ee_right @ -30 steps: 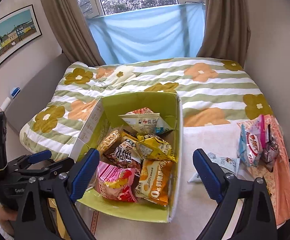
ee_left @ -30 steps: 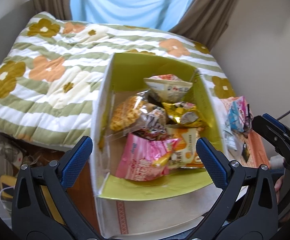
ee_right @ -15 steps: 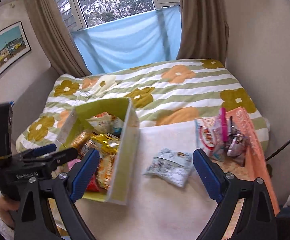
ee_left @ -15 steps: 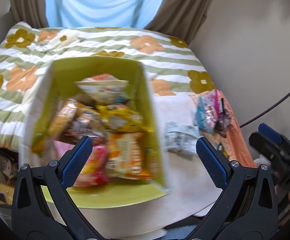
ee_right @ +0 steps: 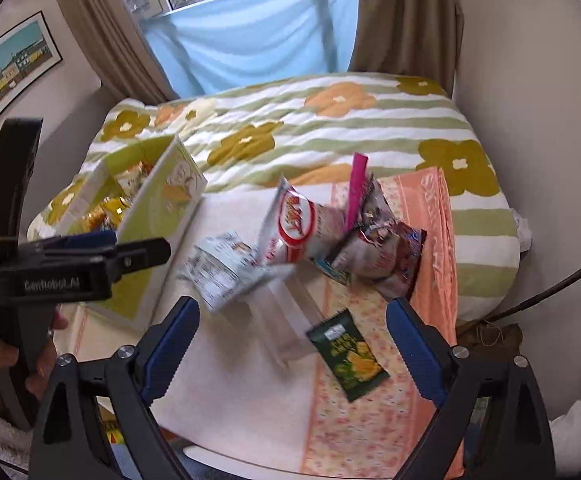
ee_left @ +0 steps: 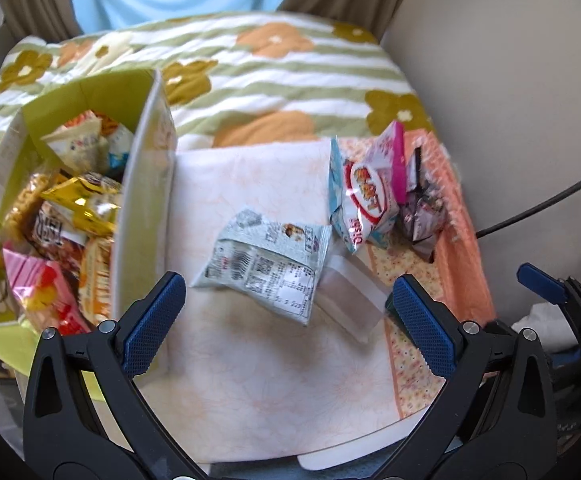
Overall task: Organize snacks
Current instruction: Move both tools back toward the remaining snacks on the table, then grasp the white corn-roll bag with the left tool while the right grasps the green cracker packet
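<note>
A: Tools first. Left tool (ee_left: 288, 306): fingers spread wide, nothing between them, hovering over pale surface (ee_left: 258, 380). Right tool (ee_right: 292, 344): same, released, empty.

B: Snacks, where?

A: Green box (ee_left: 142, 184) at left on surface, packed w/ packets: pink packet (ee_left: 40, 292) nearest, gold one (ee_left: 80, 202) mid, pale one (ee_left: 80, 146) at far end. Outside box: grey-white packet (ee_left: 264, 266) lying flat just right of box wall, one edge over a clear plastic piece (ee_left: 350, 300).

B: Further right?

A: White-and-red bag (ee_right: 294, 226), a pink-edged pack (ee_right: 356, 188) behind it, and dark brownish bag (ee_right: 378, 254), bunched together, touching, on orange cloth (ee_right: 436, 240). Small dark green packet (ee_right: 348, 356) lies apart, nearer right tool.

B: Backdrop?

A: Bed w/ striped flower quilt (ee_right: 330, 120) behind surface.
</note>
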